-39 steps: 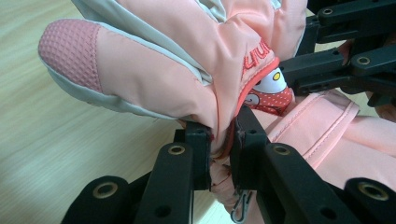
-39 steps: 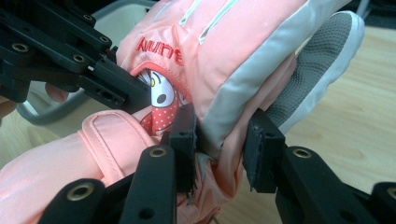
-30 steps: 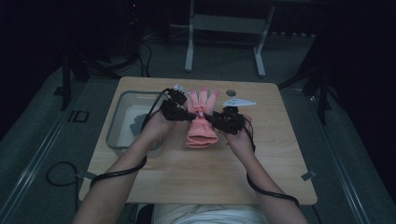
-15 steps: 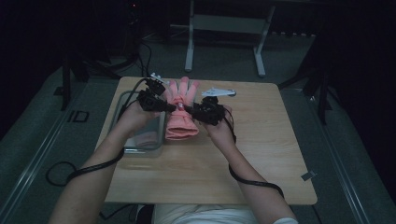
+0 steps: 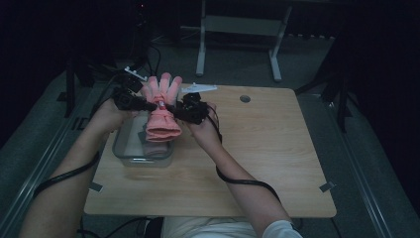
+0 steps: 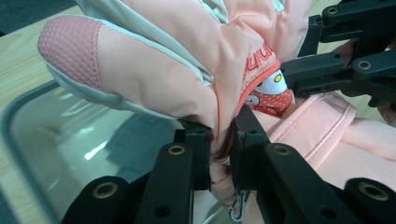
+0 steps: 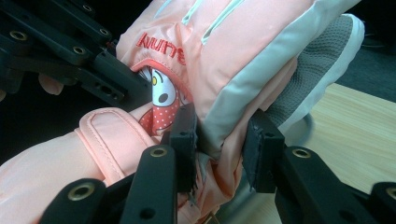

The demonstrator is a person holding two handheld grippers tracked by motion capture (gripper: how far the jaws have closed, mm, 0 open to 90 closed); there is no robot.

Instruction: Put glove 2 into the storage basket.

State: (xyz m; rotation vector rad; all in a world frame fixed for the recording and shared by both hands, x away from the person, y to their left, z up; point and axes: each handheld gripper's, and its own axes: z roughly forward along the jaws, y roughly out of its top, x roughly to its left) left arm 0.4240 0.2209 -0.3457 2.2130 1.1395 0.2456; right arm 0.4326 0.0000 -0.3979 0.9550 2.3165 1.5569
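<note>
Wooden table [image 5: 257,163], dark room: pink glove [image 5: 161,106] held up over clear tray [image 5: 124,153] at left edge.
Left gripper [image 5: 148,105] and right gripper [image 5: 171,108] both clamp the glove's wrist from opposite sides. Lift appears done; lowering into the tray and release remain. White object [image 5: 198,88] behind, not obstructing.

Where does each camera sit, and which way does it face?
High view: above the person's side, looking forward and down on the table; both forearms, left gripper, right gripper.
Left gripper view: rides the left gripper, looking along its jaws at the pink glove above the clear tray.
Right gripper view: rides the right gripper, facing the same glove.
Shared: all three show the glove, clamped from both sides.
</note>
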